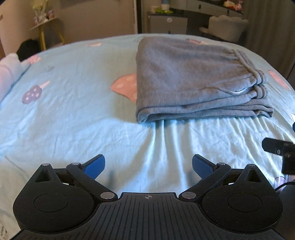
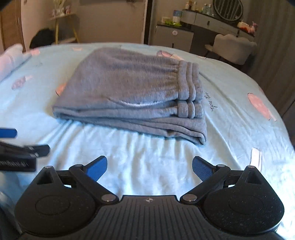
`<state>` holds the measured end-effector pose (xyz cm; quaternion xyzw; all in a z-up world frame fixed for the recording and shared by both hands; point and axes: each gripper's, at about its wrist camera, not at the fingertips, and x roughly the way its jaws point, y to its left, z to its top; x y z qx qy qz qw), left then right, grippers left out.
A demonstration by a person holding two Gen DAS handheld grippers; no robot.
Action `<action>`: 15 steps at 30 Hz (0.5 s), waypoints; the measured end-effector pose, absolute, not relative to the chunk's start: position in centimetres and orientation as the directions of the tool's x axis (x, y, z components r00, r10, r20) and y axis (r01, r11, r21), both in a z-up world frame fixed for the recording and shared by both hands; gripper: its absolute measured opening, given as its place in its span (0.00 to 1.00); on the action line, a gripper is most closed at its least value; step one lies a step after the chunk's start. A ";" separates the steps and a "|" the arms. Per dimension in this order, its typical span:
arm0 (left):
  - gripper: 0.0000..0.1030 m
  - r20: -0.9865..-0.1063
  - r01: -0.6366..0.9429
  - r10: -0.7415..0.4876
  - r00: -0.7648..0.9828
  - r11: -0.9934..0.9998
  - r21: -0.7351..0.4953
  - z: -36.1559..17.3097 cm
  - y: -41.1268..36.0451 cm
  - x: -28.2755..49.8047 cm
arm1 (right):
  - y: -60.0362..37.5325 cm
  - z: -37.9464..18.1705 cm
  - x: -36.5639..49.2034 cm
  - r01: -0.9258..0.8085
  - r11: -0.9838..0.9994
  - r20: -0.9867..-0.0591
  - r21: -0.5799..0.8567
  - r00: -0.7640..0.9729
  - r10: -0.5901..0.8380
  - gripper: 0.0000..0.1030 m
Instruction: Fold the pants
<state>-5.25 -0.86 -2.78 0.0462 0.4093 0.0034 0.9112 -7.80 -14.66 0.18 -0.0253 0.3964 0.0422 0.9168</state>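
The left gripper [image 1: 148, 166] has its blue fingers [image 1: 95, 166] spread wide with nothing between them, hovering over bare sheet. The right gripper [image 2: 149, 167] is likewise spread wide and empty, its fingers [image 2: 97, 169] above the wrinkled cloth. Each gripper shows at the edge of the other's view, so the two sit side by side.

Just ahead of both lie the pants [image 2: 132, 96], grey-blue and folded into a thick stack, the ribbed waistband on the right side. They rest on the bed [image 1: 64, 110], whose pale blue sheet carries pink and purple prints and creases running from the stack toward the fingers.

Beyond the bed stand a grey cabinet [image 2: 174, 37], a dresser with an oval mirror [image 2: 227, 9], a pale chair [image 2: 234, 48] and a yellow-legged shelf [image 1: 44, 31]. A dark shape beside the shelf is too blurred to identify.
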 end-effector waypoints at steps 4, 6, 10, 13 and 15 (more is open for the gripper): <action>1.00 -0.731 0.025 0.062 0.679 0.994 0.108 -2.7 -1.1 -5.5 | -14.6 0.5 -7.5 -0.051 0.999 -0.712 -0.013 0.702 0.026 0.96; 1.00 -0.721 0.023 0.061 0.690 0.994 0.105 -2.6 -1.0 -5.6 | -14.5 0.2 -7.2 -0.037 0.999 -0.719 -0.031 0.695 0.003 0.96; 1.00 -0.720 0.017 0.041 0.693 0.997 0.072 -2.8 -0.4 -5.2 | -14.3 -0.1 -7.1 -0.047 0.998 -0.720 -0.033 0.694 0.009 0.96; 1.00 -0.723 0.018 0.016 0.691 0.999 0.039 -3.0 -0.1 -5.0 | -14.4 -0.2 -7.2 -0.049 0.999 -0.713 -0.020 0.701 0.020 0.96; 1.00 -0.721 0.016 0.015 0.693 0.999 0.036 -3.1 -0.2 -5.0 | -14.4 -0.3 -7.2 -0.038 0.999 -0.712 -0.025 0.702 0.009 0.96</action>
